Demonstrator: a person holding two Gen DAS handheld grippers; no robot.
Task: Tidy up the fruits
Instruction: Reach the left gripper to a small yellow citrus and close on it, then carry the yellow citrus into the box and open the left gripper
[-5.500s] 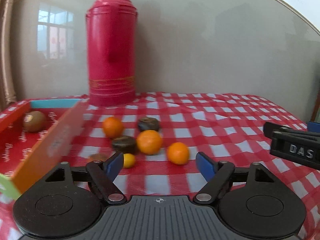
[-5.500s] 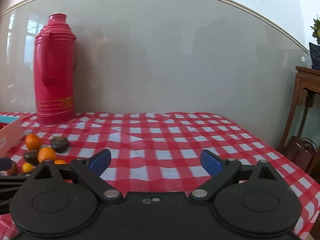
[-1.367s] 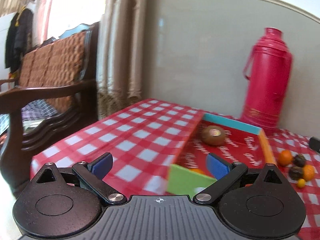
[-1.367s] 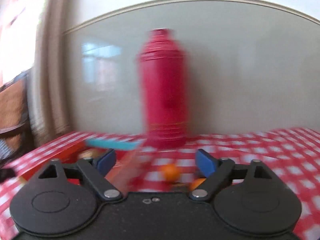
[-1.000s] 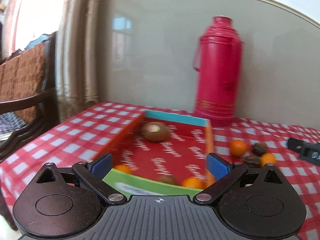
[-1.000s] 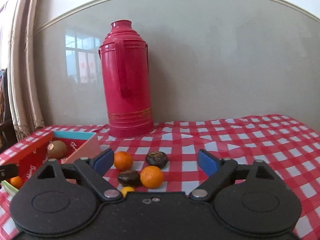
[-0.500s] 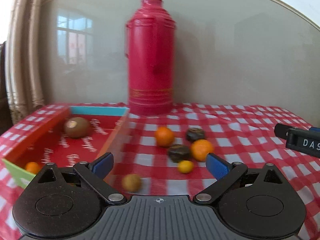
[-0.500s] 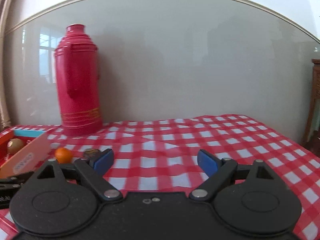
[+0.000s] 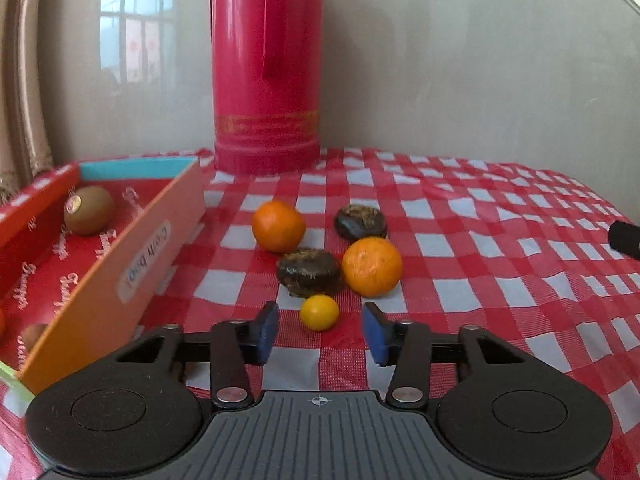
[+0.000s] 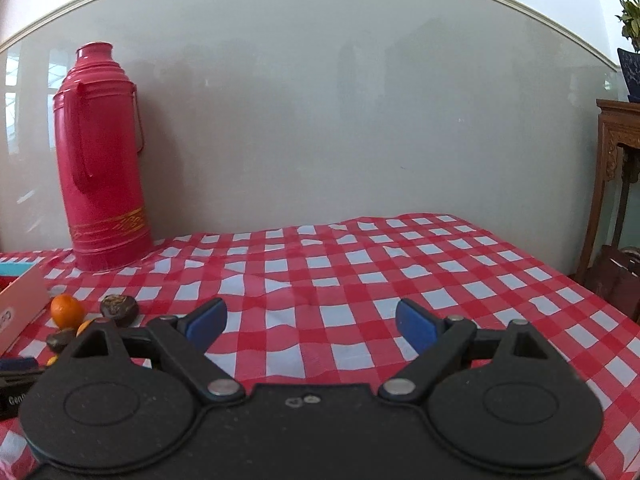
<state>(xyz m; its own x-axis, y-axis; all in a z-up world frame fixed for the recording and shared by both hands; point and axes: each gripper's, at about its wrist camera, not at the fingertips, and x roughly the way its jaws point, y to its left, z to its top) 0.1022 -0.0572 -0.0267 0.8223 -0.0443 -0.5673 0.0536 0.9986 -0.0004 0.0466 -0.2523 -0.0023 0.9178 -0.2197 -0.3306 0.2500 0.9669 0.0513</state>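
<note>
A small yellow kumquat lies on the checked cloth just ahead of my left gripper. Its jaws are closing and stand on either side of the fruit without touching it. Beyond lie two oranges and two dark brown fruits. The orange-walled box at the left holds a kiwi. My right gripper hovers open over bare cloth, nothing between its fingers. In the right wrist view an orange and a dark fruit show at far left.
A tall red thermos stands against the wall behind the fruit, also the thermos in the right wrist view. A wooden stand is beyond the table's right edge. The black tip of the other gripper shows at the right.
My left gripper swung right from the box to the loose fruit, came in low over the kumquat and narrowed its jaws. The right gripper panned right, away from the fruit.
</note>
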